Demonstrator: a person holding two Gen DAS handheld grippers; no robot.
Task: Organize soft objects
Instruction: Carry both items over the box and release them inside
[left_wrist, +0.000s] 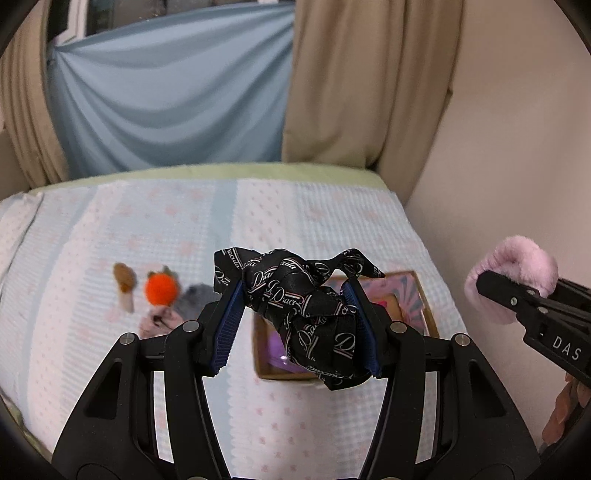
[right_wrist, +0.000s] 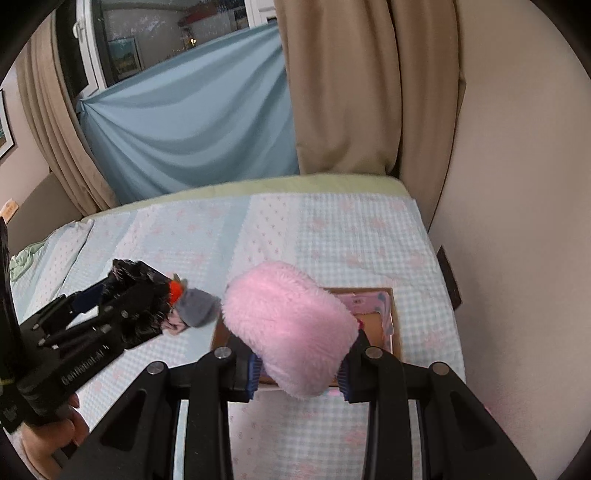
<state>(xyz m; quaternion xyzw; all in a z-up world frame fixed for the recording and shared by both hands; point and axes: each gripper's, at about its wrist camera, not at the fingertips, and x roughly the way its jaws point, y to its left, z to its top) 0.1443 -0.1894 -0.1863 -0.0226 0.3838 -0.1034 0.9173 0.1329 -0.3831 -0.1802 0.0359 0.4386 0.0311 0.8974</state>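
Note:
My left gripper (left_wrist: 295, 325) is shut on a black printed fabric bundle (left_wrist: 303, 306) and holds it above the bed, over the near left part of an open cardboard box (left_wrist: 424, 306). My right gripper (right_wrist: 299, 369) is shut on a fluffy pink soft item (right_wrist: 288, 328) and holds it above the same box (right_wrist: 393, 325). In the left wrist view the right gripper (left_wrist: 517, 295) with the pink item (left_wrist: 517, 266) is at the right edge. In the right wrist view the left gripper (right_wrist: 110, 302) with the black bundle (right_wrist: 144, 295) is at the left.
Small soft items lie on the bed left of the box: a brown one (left_wrist: 123, 280), an orange pom-pom (left_wrist: 160, 290), a grey one (left_wrist: 194, 299) and pinkish cloth (left_wrist: 159, 319). The bed (left_wrist: 110, 229) has a pale blue quilt. Curtains (left_wrist: 369, 85) and a wall (left_wrist: 517, 147) stand behind and to the right.

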